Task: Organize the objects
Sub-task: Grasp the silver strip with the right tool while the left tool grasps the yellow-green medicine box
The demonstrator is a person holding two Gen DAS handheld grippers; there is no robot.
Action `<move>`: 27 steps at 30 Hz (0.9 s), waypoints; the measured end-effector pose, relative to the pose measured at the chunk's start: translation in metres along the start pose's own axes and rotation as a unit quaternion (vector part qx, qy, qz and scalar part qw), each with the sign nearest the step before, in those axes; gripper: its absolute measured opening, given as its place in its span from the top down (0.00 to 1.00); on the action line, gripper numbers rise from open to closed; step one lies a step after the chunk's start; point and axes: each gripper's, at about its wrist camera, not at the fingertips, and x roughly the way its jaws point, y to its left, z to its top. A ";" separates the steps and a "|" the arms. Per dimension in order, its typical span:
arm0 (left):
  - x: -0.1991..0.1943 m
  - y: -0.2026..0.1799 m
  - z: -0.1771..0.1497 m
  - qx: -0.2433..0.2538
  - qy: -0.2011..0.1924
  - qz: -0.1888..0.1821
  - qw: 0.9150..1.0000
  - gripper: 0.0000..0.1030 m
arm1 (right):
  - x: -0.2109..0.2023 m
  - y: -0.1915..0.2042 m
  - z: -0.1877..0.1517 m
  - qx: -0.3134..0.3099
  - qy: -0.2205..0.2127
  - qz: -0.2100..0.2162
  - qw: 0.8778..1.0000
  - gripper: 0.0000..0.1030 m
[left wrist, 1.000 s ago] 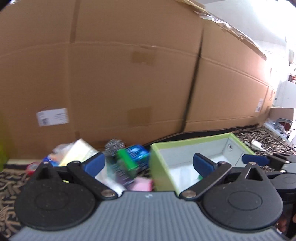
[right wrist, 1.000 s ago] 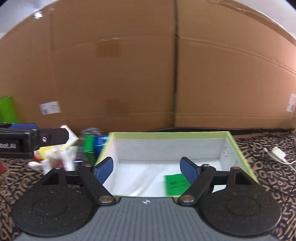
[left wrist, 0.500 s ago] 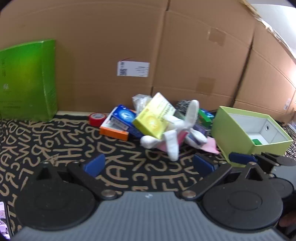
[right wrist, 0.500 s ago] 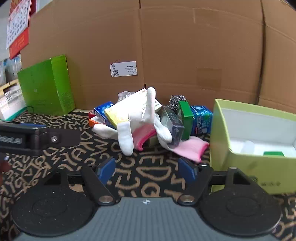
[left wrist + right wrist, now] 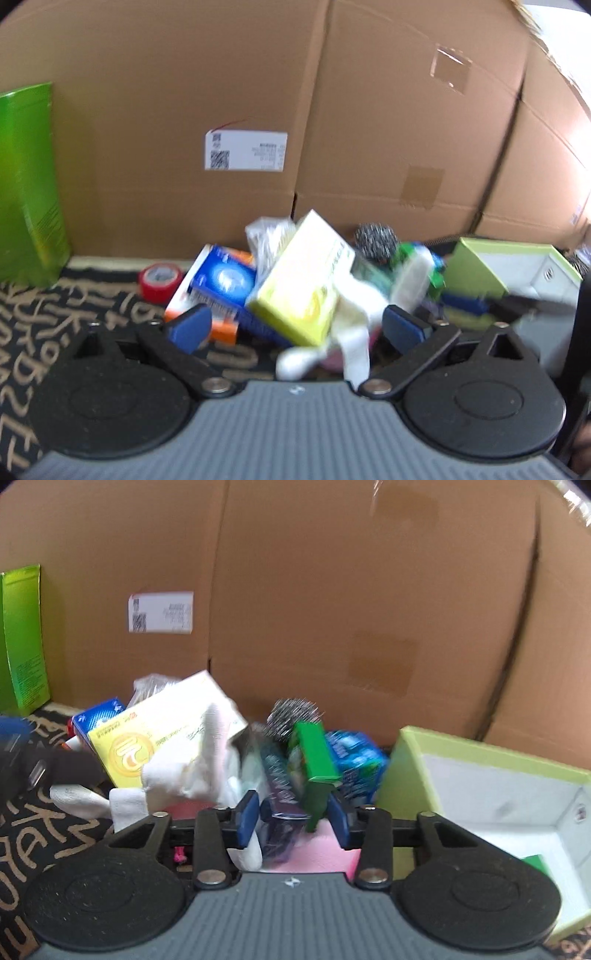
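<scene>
Both grippers have closed in on the heap of odds and ends piled against the cardboard wall (image 5: 388, 110), where half a second ago they hung back with bare patterned cloth (image 5: 33, 325) between them and the pile.

At far left stands a tall green carton (image 5: 26, 184), untouched, then a roll of red tape (image 5: 160, 282) and a blue-and-orange box (image 5: 218, 284). The left gripper (image 5: 295, 326) sits low in front of the yellow-green box (image 5: 306, 280) and the white glove (image 5: 354, 314) draped below it, its tongs wide apart and holding nothing.

Further right, the right gripper (image 5: 291, 818) has pushed into the middle of the heap. Its tongs have narrowed since the earlier frame and now flank a dark plastic packet (image 5: 280, 790) and a small green box (image 5: 314, 764), with a pink cloth (image 5: 325, 849) beneath. Whether the pads press on either item is lost in motion blur, so I cannot tell if it has a hold. A steel scourer (image 5: 295, 712) and a blue packet (image 5: 354, 760) lie just behind.

At far right the open lime-green bin (image 5: 413, 771) waits beside the pile, a green item (image 5: 537, 864) already on its white floor. The sorting looks barely begun; the next pick appears to be starting on the right.
</scene>
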 end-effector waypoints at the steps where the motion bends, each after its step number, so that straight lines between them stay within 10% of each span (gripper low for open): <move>1: 0.006 0.000 0.005 0.004 -0.003 -0.001 1.000 0.06 | 0.003 0.000 0.000 0.002 0.008 0.010 1.000 0.67; 5: 0.034 0.000 0.017 0.008 0.014 0.001 1.000 0.19 | -0.004 0.006 -0.007 -0.014 0.004 0.030 0.999 0.76; 15: 0.026 0.001 -0.008 -0.001 0.074 -0.045 0.996 0.99 | -0.089 -0.029 -0.045 0.061 0.029 0.090 0.994 0.76; 22: -0.035 0.007 -0.058 -0.023 0.107 -0.079 0.991 0.97 | -0.130 -0.067 -0.089 0.189 0.115 0.189 0.957 0.76; 27: -0.050 -0.014 -0.043 -0.002 0.035 -0.028 0.999 0.38 | -0.146 -0.041 -0.093 0.084 0.098 0.130 0.983 0.73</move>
